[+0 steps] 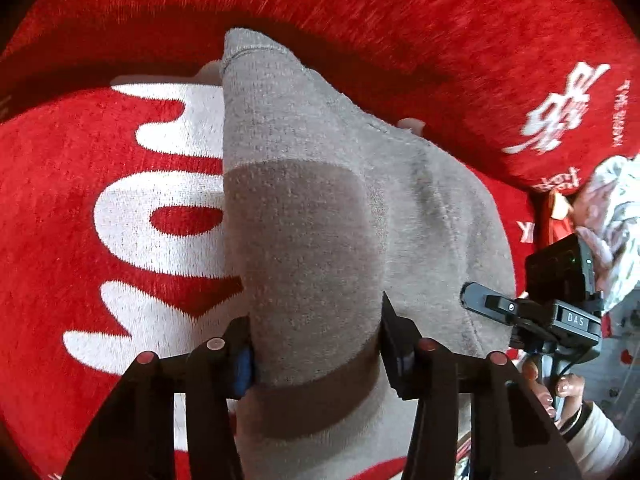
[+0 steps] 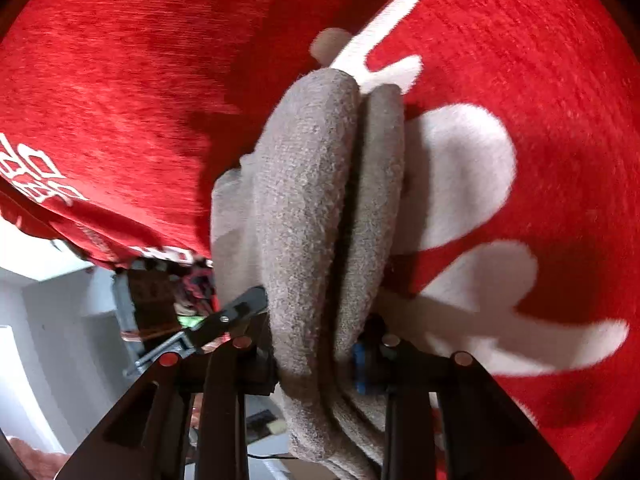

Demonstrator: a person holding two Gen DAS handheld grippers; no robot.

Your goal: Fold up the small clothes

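Grey knitted sock (image 1: 320, 208), with a darker grey band, hangs over a red plush blanket (image 1: 100, 184) carrying big white letters. A floral-patterned cloth (image 1: 612, 216) lies bunched at the blanket's right edge. The left claw (image 1: 316, 356) is clamped on the sock's banded end; the right claw (image 2: 320, 356) pinches its doubled layers (image 2: 320, 200).
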